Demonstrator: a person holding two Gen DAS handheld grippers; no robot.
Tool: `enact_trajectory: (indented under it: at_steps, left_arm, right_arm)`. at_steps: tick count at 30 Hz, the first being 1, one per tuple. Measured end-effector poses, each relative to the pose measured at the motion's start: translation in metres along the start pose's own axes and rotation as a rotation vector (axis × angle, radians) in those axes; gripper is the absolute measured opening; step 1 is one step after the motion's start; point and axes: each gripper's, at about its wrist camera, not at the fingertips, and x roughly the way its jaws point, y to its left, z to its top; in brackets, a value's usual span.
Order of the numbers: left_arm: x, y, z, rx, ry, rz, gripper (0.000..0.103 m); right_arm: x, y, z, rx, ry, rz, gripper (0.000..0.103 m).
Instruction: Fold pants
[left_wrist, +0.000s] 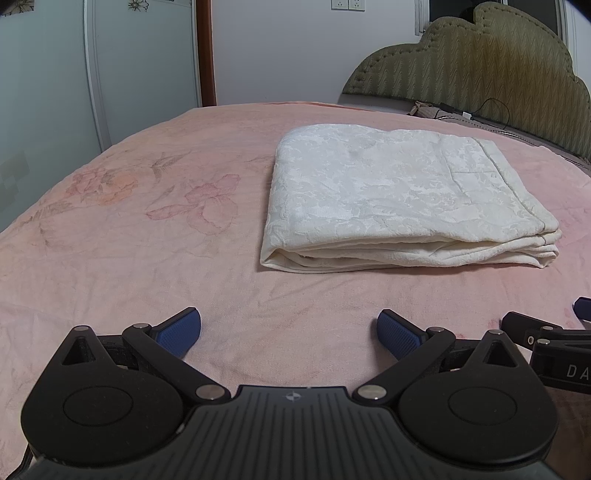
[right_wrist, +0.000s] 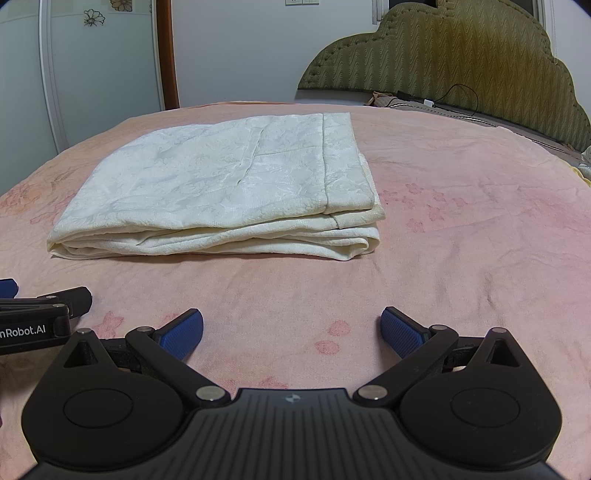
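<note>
Beyond both hand-held grippers, folded pants (left_wrist: 402, 199).

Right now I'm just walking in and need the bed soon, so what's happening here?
A person is holding two grippers over the pink bedspread. The left gripper and right gripper both hover with jaws open, holding nothing. The white pants lie ahead of them in a neat folded stack, untouched, so the folding looks finished.
</note>
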Motion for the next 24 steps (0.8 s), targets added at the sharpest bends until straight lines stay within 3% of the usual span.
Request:
enact_trajectory:
  at_steps: [18, 24]
  left_arm:
    - [-0.0011, 0.0003, 0.0, -0.001, -0.002, -0.005, 0.103]
    - [-0.002, 0.0041, -0.0005, -0.028, -0.006, 0.028, 0.103]
  right_arm:
    - [0.0, 0.0, 0.0, 0.001, 0.0, 0.001, 0.103]
    - [0.0001, 0.0, 0.0001, 0.0, 0.0, 0.0, 0.103]
